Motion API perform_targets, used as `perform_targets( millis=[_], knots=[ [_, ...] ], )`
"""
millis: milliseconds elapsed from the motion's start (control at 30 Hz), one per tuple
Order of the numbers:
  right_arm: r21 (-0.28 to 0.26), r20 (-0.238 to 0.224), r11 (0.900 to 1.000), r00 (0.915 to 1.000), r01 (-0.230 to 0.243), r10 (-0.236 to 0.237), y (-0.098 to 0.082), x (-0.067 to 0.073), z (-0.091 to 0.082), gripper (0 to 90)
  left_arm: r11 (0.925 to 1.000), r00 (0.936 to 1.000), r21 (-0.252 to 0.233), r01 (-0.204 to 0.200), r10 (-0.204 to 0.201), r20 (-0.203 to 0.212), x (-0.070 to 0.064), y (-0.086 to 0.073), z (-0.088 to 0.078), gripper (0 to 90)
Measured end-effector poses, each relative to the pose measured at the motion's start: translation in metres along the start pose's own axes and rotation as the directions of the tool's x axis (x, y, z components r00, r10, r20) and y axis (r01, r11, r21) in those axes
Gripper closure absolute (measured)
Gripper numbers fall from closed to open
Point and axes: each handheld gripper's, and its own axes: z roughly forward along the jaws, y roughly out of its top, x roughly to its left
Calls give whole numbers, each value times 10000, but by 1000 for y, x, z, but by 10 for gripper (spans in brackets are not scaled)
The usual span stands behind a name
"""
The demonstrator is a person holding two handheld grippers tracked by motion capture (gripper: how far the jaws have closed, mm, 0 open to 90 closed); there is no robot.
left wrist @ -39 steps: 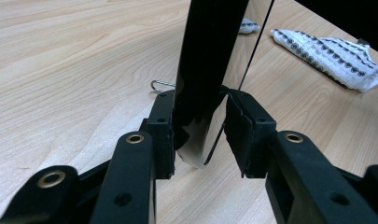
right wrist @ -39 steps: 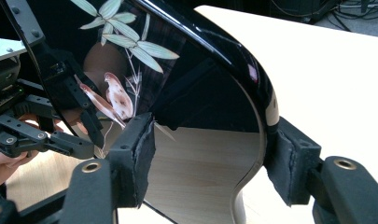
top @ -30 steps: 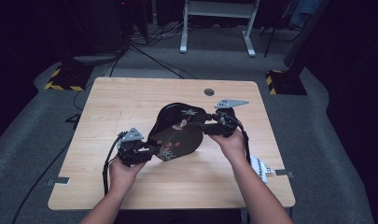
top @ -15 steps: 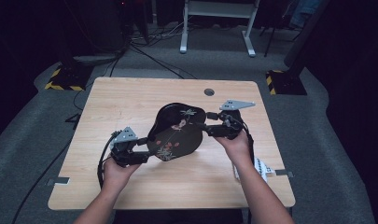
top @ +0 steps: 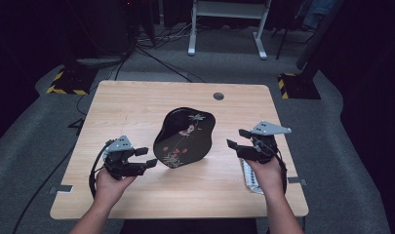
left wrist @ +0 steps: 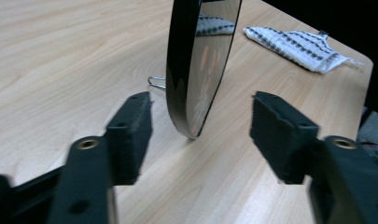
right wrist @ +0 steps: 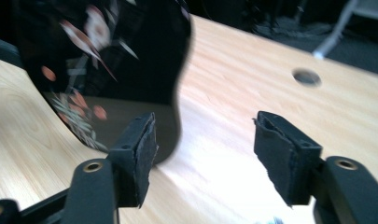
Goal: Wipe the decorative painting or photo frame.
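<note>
Left hand-held gripper [top: 147, 157] sits at the 8 o'clock side of the desk [top: 136, 102], jaws spread and holding nothing. Its own view shows the edge of the black plate [left wrist: 196, 70] between the 2 pads but not touching them; these jaws have just been opening. Right hand-held gripper [top: 238, 138] is at 4 o'clock, well apart from the plate, spread too though just closing a little, and empty.

In the middle of the desk the black plate [top: 185, 137] stands up on its edge, leaning on a small wire stand [left wrist: 157, 82], I think. It has red and white flowers painted on it. I see no words on it.

Both hands look done setting it up. Next, they should pull away slowly so nothing bumps the plate. A folded dotted cloth [top: 249, 175] lies by the right hand.
</note>
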Motion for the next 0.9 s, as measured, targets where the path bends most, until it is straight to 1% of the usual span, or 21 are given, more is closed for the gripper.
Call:
perform_targets(
  millis=[33, 67, 100, 133, 167, 200, 300, 367, 467, 533, 567, 600, 633, 667, 700, 733, 767, 800, 833, 867, 900],
  knots=[
    [55, 73, 10000, 10000, -29, 29, -2, -1, -1, 412, 10000, 10000, 23, 16, -16, -62, 0, 0, 1, 403],
    [287, 164, 9996, 9999, -5, 0, -5, -4, -2, 417, 10000, 10000, 23, 16, -16, -62, 0, 0, 1, 404],
    [287, 164, 9996, 9999, -5, 0, -5, -4, -2, 417, 10000, 9999, 78, 49, -48, -133, 0, 1, 2, 404],
    [624, 223, 9980, 9997, -74, 61, -9, -7, -3, 422, 9999, 9995, 117, 95, -92, -287, 0, 1, 3, 404],
    [866, 264, 9961, 9996, -151, 129, -13, -10, -3, 429, 9995, 9993, 140, 278, -274, -251, 2, 2, 4, 407],
    [1100, 332, 9933, 9989, -357, 322, -19, -14, -4, 440, 9991, 9991, 96, 409, -408, -82, 3, 3, 4, 410],
    [1516, 638, 9875, 9974, -427, 334, -28, -23, -5, 439, 9989, 9990, -126, 445, -446, -81, 5, 4, 2, 439],
    [2082, 971, 9767, 9947, -520, 323, -35, -29, -4, 440, 9988, 9986, -100, 487, -488, -184, 6, 4, 2, 440],
    [2512, 1144, 9644, 9919, -825, 550, -42, -36, -2, 419, 9989, 9985, 39, 478, -476, -253, 7, 4, 5, 439],
    [2879, 1344, 9515, 9883, -1087, 722, -47, -40, 2, 401, 9990, 9981, 139, 430, -423, -444, 7, 4, 7, 432],
    [3115, 1457, 9436, 9869, -1121, 691, -50, -41, 5, 400, 9987, 9978, 170, 478, -470, -459, 7, 4, 8, 421],
    [3115, 1457, 9436, 9869, -1121, 691, -50, -41, 5, 400, 9987, 9978, 170, 478, -470, -459, 7, 4, 8, 409],
    [3309, 1562, 9368, 9856, -1135, 642, -52, -42, 8, 400, 9986, 9979, 234, 465, -454, -464, 8, 4, 9, 409],
    [3599, 1700, 9252, 9835, -1205, 620, -56, -44, 12, 399, 9982, 9976, 262, 539, -527, -447, 8, 3, 10, 389],
    [3720, 1756, 9199, 9825, -1243, 617, -57, -45, 14, 400, 9979, 9971, 284, 588, -573, -504, 9, 3, 10, 374],
    [3997, 1849, 9079, 9812, -1266, 554, -61, -46, 18, 404, 9980, 9966, 302, 550, -530, -626, 9, 3, 11, 344],
    [4073, 1879, 9040, 9806, -1304, 568, -62, -46, 20, 404, 9981, 9961, 274, 546, -526, -711, 8, 2, 11, 327],
    [4179, 1900, 8983, 9800, -1354, 594, -63, -46, 22, 405, 9988, 9946, 237, 428, -404, -957, 7, 1, 12, 311],
    [4179, 1900, 8983, 9800, -1354, 594, -63, -46, 22, 405, 9988, 9946, 237, 428, -404, -957, 7, 1, 12, 303],
    [4304, 1894, 8926, 9803, -1342, 561, -65, -46, 26, 407, 9993, 9950, 220, 312, -289, -957, 7, 1, 12, 303],
    [4388, 1911, 8885, 9801, -1341, 536, -67, -46, 28, 411, 9991, 9953, 204, 382, -363, -893, 7, 1, 13, 298]
  ],
)
